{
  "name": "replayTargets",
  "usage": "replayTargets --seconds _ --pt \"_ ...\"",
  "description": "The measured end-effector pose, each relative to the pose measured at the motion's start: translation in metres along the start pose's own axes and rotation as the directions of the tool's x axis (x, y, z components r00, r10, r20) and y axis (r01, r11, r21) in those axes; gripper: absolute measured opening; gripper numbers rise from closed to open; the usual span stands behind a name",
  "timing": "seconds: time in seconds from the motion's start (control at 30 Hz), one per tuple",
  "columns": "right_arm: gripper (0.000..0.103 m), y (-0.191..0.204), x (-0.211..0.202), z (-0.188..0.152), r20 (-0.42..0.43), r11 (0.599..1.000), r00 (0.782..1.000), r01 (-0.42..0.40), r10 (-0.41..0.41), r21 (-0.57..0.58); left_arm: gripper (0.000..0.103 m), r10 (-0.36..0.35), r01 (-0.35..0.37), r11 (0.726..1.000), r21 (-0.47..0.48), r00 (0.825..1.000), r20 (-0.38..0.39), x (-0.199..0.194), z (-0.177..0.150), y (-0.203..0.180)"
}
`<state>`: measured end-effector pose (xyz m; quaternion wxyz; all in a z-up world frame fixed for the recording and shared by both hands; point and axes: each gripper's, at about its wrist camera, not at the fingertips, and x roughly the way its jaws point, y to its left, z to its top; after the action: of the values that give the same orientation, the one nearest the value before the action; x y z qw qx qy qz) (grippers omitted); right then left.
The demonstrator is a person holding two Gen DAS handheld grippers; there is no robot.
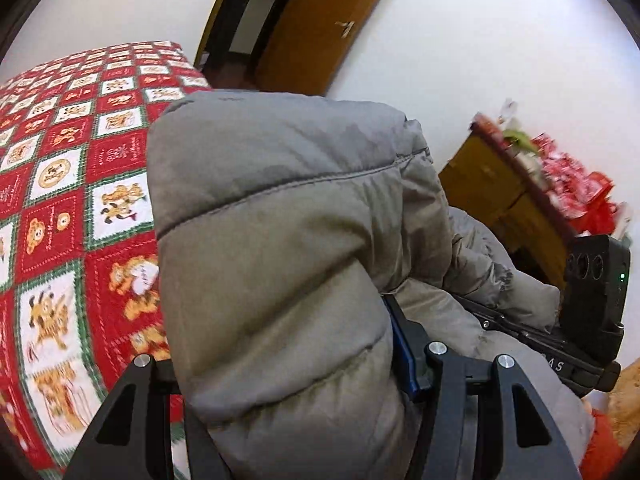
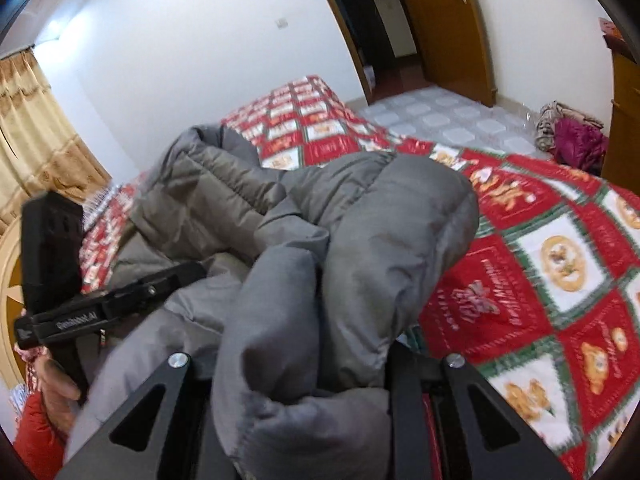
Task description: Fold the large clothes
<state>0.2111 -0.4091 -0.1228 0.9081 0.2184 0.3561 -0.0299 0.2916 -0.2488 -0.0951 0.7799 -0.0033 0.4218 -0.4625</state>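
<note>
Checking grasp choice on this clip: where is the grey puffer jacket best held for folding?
Grip the grey puffer jacket at a quilted edge, coming from the near side over the patterned bedspread. The padding is bulky, so the stitched seams offer thinner bites. Both hand-held grippers already clamp bunched folds.

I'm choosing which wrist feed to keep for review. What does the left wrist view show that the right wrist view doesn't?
Only the left wrist view shows the wooden cabinet piled with red packages, and the right gripper reaching into the coat from the side.

Only the right wrist view shows the curtain, the clothes heap on the floor, and the left gripper.

Both show the grey puffer coat bunched between that camera's own fingers, the red patterned bedspread and the wooden door.
</note>
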Motion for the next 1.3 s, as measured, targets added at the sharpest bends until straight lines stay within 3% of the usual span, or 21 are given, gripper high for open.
replayTargets --seconds 0.17,0.37,0.53,0.6,0.63,0.7,0.87,0.97,1.1,1.2,1.3 --pt "0.024 0.007 0.039 -0.001 -0.046 0.997 0.997 0.060 -0.062 -0.042 0.058 0.041 -0.041 0.999 0.002 0.999 -0.014 0.018 -0.001 0.027" --pt "0.028 -0.005 0.052 -0.001 -0.096 0.996 0.992 0.080 -0.083 -0.036 0.062 0.048 -0.048 0.999 -0.020 0.999 0.001 0.038 -0.002 0.051" --pt "0.056 -0.004 0.036 -0.006 -0.072 0.992 0.990 0.122 -0.124 -0.042 0.068 0.036 -0.036 0.999 -0.041 0.999 -0.007 0.021 -0.001 0.057" --pt "0.085 -0.006 0.022 -0.006 -0.070 0.989 0.987 0.145 -0.146 -0.017 0.071 0.047 -0.048 0.998 -0.033 0.999 -0.012 0.011 0.003 0.058" --pt "0.087 -0.009 0.014 -0.005 -0.057 0.990 0.989 0.140 -0.139 0.002 0.074 0.071 -0.071 0.997 -0.019 0.997 -0.011 -0.001 0.003 0.054" --pt "0.087 -0.016 -0.022 -0.005 0.011 0.994 0.994 0.105 -0.105 0.031 0.075 0.107 -0.107 0.994 0.024 0.994 -0.004 -0.017 0.005 0.049" --pt "0.087 -0.016 -0.104 -0.014 0.145 0.995 0.986 0.075 -0.083 0.065 0.079 0.187 -0.188 0.975 0.121 0.982 0.018 -0.039 0.007 0.033" --pt "0.049 0.014 -0.123 -0.028 0.140 1.000 0.990 -0.018 0.020 -0.016 0.080 0.213 -0.212 0.970 0.123 0.977 0.009 -0.038 0.015 0.031" --pt "0.046 0.058 -0.108 -0.053 0.072 0.992 0.994 -0.070 0.078 -0.103 0.080 0.211 -0.208 0.975 0.076 0.977 -0.035 -0.026 0.031 0.041" --pt "0.046 0.071 -0.069 -0.075 -0.016 0.994 1.000 -0.010 0.009 -0.110 0.080 0.204 -0.202 0.979 0.030 0.976 -0.076 -0.019 0.039 0.048" --pt "0.046 0.065 -0.049 -0.086 -0.053 0.998 0.999 -0.017 0.014 -0.054 0.081 0.270 -0.266 0.962 0.067 0.961 -0.057 -0.025 0.044 0.049"
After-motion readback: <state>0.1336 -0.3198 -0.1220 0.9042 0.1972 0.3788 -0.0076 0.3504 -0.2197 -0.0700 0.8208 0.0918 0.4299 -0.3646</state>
